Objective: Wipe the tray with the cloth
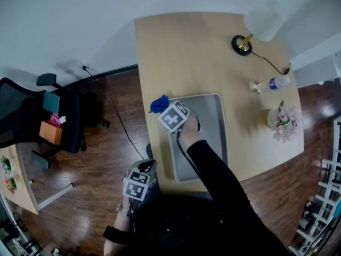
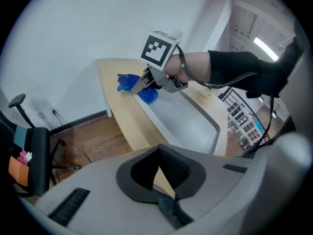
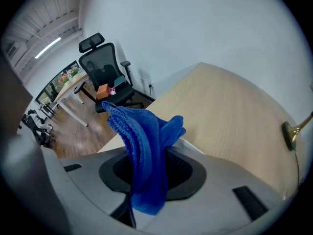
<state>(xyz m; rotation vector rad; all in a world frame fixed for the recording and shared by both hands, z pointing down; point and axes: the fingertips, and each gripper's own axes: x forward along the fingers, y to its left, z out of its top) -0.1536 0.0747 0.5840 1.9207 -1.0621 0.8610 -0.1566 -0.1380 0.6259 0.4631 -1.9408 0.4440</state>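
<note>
A grey rectangular tray (image 1: 213,143) lies on the light wooden table (image 1: 181,52). My right gripper (image 1: 163,109) is at the tray's far left corner, shut on a blue cloth (image 1: 158,104). In the right gripper view the cloth (image 3: 144,141) stands bunched up between the jaws. The left gripper view shows the cloth (image 2: 129,82) hanging over the tray's (image 2: 195,129) end rim under the right gripper (image 2: 146,84). My left gripper (image 1: 139,183) hovers off the table's near left edge, above the floor. Its pads (image 2: 171,168) meet with nothing between them.
A desk lamp (image 1: 256,28), a water bottle (image 1: 270,84) and a pot of pink flowers (image 1: 284,121) stand along the table's right side. A black office chair (image 1: 32,116) holding an orange box sits on the wooden floor at left. A cable runs across the floor.
</note>
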